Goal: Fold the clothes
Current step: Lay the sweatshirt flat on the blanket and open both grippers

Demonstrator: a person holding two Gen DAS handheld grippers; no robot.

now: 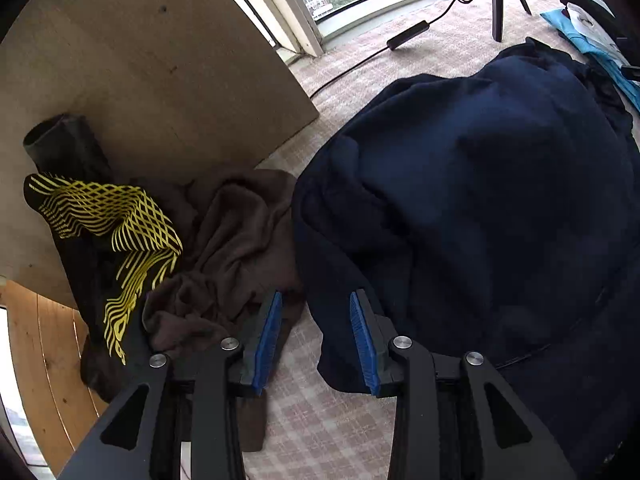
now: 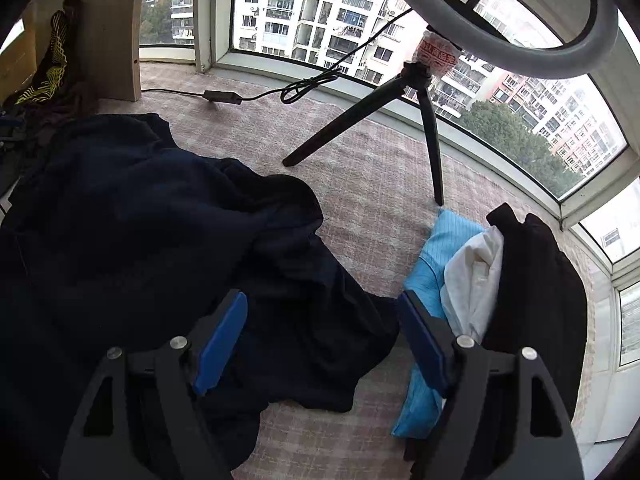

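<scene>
Over the carpet (image 2: 360,184) my left hand-held gripper (image 1: 316,344) and right hand-held gripper (image 2: 320,344) hang parted and empty above the rumpled navy garment (image 1: 480,200), straddling its near edges for a grab.

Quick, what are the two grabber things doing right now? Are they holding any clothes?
Left gripper: open, holding nothing, beside the navy garment.
Right gripper: open, holding nothing, above the same navy garment.
</scene>
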